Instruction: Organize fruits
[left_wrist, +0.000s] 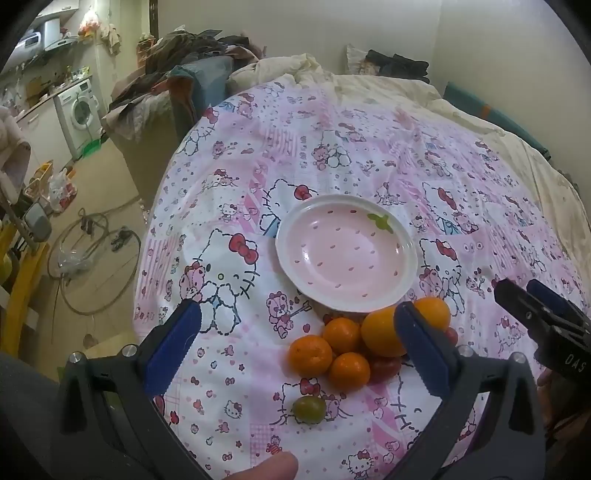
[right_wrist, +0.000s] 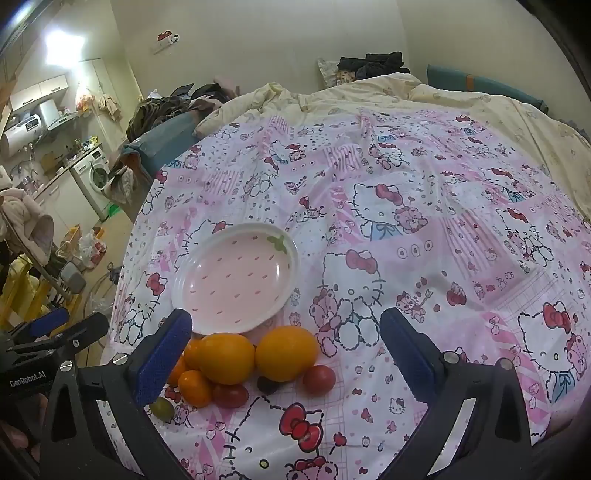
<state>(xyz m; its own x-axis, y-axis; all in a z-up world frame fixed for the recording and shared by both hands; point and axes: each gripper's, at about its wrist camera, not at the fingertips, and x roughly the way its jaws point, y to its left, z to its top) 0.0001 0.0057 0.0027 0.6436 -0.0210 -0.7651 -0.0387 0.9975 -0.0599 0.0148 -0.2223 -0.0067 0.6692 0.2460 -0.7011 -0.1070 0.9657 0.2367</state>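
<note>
plate: pink strawberty-print dish (right_wrist: 236, 277), upright, empty, on the bed.
oranges: two large (right_wrist: 286, 352), several small (left_wrist: 309, 355), clustered just near of the plate.
tomatoes: red ones (right_wrist: 319, 378), one greenish (left_wrist: 308, 409), one dark, possibly a grape (right_wrist: 267, 384).

Glossy plate (left_wrist: 402, 236); matt cloth sheet (left_wrist: 369, 147)

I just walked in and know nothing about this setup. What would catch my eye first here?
Probably the pink strawberry-patterned plate, lying empty on the cartoon-cat bedsheet. Just in front of it sits a bright cluster of oranges with a few small tomatoes. Framing it all are two open blue-padded tools, the left gripper and the right gripper, holding nothing.
</note>
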